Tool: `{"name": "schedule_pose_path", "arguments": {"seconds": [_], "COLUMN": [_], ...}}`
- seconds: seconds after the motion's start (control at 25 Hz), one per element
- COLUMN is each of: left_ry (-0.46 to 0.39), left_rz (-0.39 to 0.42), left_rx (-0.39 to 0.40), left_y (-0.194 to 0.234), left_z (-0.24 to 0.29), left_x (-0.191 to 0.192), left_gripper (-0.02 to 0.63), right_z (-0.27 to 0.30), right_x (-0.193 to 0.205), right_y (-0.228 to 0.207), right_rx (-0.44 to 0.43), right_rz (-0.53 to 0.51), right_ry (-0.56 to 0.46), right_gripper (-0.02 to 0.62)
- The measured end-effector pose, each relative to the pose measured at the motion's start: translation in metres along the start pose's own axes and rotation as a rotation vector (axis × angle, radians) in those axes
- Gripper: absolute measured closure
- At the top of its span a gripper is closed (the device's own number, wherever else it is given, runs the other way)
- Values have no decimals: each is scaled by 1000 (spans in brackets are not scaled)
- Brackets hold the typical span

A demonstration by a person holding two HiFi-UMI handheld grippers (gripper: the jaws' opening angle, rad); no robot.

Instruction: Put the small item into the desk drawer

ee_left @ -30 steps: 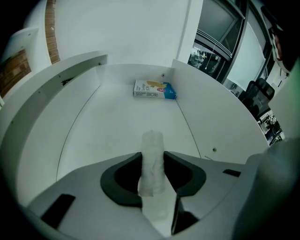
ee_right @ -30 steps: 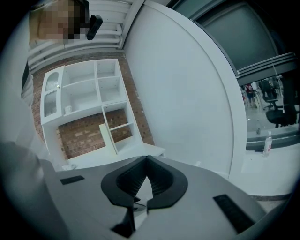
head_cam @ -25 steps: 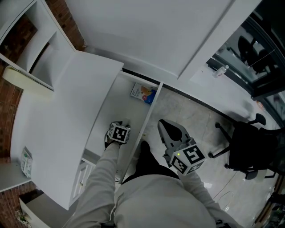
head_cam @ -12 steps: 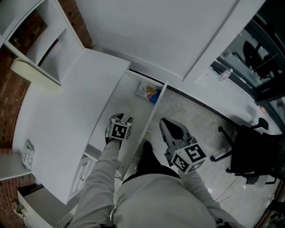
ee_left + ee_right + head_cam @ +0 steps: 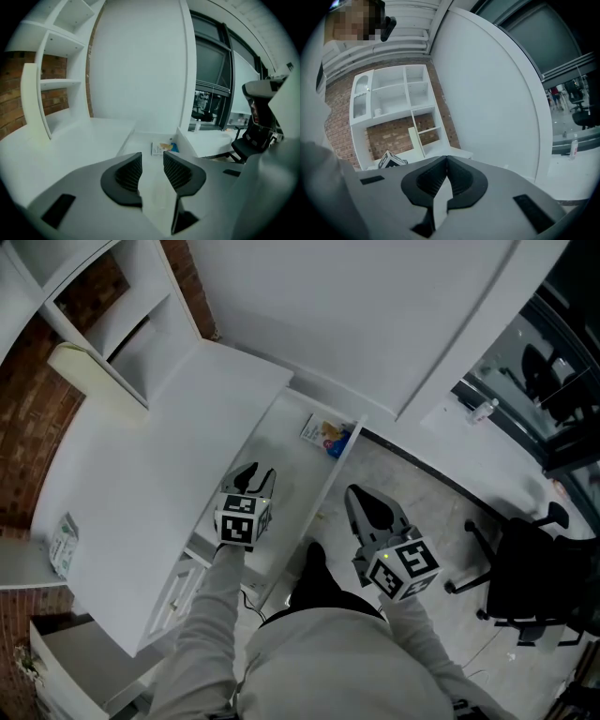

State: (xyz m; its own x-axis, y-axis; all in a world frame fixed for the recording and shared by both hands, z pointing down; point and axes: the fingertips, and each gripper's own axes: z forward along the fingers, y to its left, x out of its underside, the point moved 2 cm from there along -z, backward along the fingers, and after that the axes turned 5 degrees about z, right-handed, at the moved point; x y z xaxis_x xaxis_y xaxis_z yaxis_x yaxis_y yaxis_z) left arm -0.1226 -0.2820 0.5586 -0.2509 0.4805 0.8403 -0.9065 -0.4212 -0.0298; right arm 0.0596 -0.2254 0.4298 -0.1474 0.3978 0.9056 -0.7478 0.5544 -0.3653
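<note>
With the small flat blue-and-orange packet (image 5: 328, 437) lying at the far end of the open white desk drawer (image 5: 286, 479), the left claw (image 5: 255, 478) closing on nothing and the right claw (image 5: 367, 505) shut empty, a skewed push might jam the drawer.

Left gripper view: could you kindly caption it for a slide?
Empty left gripper, jaws closing, above open white desk drawer holding small colourful packet.

Steep overhead, left views: common drawer (image 5: 292, 470)
</note>
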Motion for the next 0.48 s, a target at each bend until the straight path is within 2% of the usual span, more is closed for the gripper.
{"name": "schedule_pose_path", "arguments": {"seconds": [0.48], "left_ry": [-219], "left_rz": [-27], "left_rx": [-89], "left_y": [7], "left_z": [-96], "left_x": [-40], "left_gripper": [493], "right_z": [-13], "right_x": [-1], "right_y": [39], "right_rx": [-37], "right_rz": [-42], "right_ry": [-27], "right_gripper": [568]}}
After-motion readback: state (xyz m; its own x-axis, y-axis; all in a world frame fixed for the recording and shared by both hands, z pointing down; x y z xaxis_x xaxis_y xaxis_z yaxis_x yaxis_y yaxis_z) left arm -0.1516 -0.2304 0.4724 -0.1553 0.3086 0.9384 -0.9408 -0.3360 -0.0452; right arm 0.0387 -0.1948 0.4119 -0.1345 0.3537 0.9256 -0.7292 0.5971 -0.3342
